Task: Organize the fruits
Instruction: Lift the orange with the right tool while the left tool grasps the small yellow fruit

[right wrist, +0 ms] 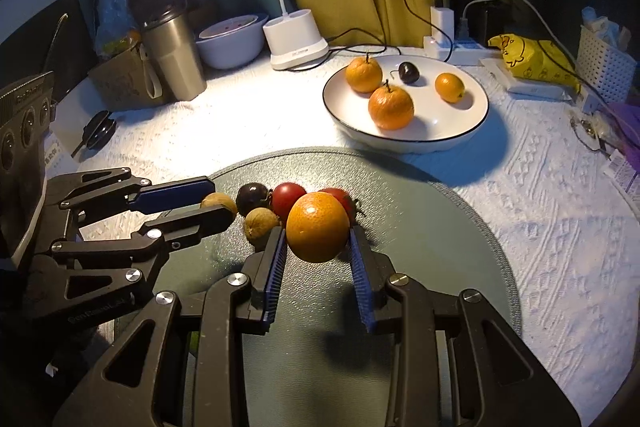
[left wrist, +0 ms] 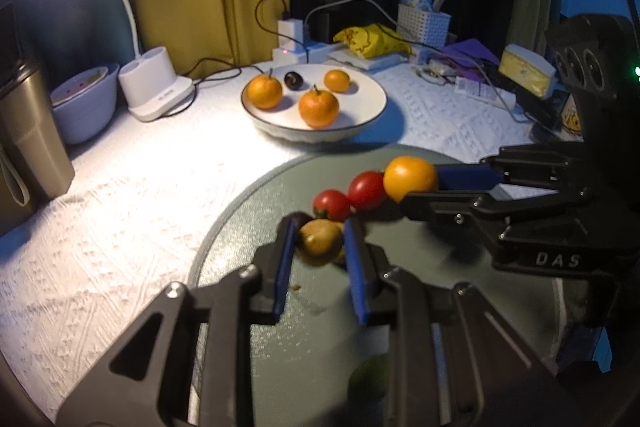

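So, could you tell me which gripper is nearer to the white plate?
Right. The right gripper, shut on an orange, is lined up below the white plate; the left gripper, holding a brown fruit, sits farther off.

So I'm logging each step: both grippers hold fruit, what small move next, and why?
Probably carry the orange in the right gripper toward the white plate: it already hangs above the mat, and three oranges already lie there.
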`<action>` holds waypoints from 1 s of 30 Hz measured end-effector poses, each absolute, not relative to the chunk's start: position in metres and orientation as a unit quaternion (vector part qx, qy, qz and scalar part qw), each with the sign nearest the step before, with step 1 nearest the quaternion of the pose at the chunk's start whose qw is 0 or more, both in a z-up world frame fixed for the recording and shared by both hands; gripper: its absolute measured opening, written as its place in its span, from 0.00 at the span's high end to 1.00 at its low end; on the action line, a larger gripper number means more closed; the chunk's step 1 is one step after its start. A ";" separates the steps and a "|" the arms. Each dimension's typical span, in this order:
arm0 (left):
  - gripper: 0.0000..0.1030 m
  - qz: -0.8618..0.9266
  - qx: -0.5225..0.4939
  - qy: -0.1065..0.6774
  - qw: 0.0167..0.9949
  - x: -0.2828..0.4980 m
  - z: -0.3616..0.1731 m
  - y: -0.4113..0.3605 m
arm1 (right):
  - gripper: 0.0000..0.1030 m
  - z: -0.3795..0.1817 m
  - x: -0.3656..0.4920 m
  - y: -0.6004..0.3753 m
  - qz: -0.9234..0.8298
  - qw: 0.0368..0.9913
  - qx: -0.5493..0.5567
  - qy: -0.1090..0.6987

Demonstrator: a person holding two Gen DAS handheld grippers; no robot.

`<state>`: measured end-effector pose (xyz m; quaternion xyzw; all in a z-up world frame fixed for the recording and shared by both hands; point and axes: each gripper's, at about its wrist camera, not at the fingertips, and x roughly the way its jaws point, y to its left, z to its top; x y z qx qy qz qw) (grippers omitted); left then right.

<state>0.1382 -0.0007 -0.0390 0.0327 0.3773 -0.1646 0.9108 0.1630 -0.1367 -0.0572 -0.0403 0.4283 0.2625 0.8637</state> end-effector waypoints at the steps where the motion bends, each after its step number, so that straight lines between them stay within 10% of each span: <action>1: 0.75 -0.164 0.032 0.376 0.912 0.139 -0.037 -0.001 | 0.67 -0.055 0.164 -0.138 0.261 0.865 -0.040 0.426; 30: 0.75 -0.159 0.036 0.366 0.916 0.199 -0.023 -0.006 | 0.67 -0.035 0.223 -0.168 0.241 0.883 -0.027 0.402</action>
